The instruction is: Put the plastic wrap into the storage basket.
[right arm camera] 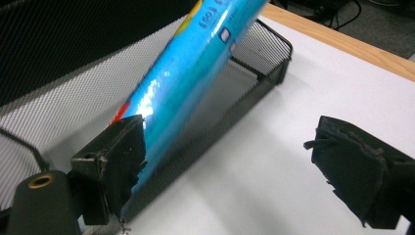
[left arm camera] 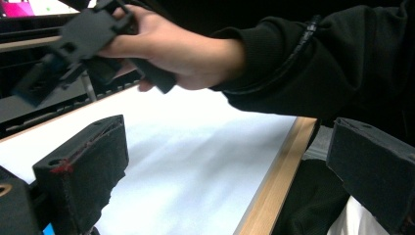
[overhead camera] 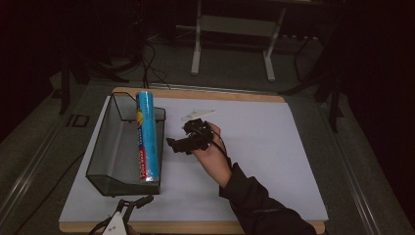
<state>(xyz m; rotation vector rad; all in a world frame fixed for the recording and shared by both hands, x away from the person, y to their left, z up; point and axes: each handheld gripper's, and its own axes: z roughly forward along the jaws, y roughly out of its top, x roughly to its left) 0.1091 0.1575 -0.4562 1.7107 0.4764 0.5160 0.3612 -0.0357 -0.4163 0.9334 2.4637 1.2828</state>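
Down at the near edge of the table (overhead camera: 274, 147), close to its near-left corner, the left gripper (overhead camera: 133, 203) waits with its jaws spread wide and nothing between them — the left gripper view confirms a broad gap over bare white surface. Up the board, the right hand (overhead camera: 211, 152) carries the right gripper (overhead camera: 182, 138) just beside the mesh basket (overhead camera: 105, 152), jaws parted and empty; in its own view, one pad sits low in front of the basket wall and the other stands well clear over the white surface.

And there's the likely prize — the blue tube (overhead camera: 148, 134), a long cylinder lying along the basket's right wall, its far end riding up above the far rim. It sits on the left half of the table, running from far to near.

How will it handle? My read: rigid and fairly light, with a glossy printed skin that looks slippery, so a round body could roll or squirt out of a loose pinch. Best bet is to close across the barrel around mid-length, where it shows above the rim, square to its axis. Gripped near one end, it would likely droop and catch the mesh.
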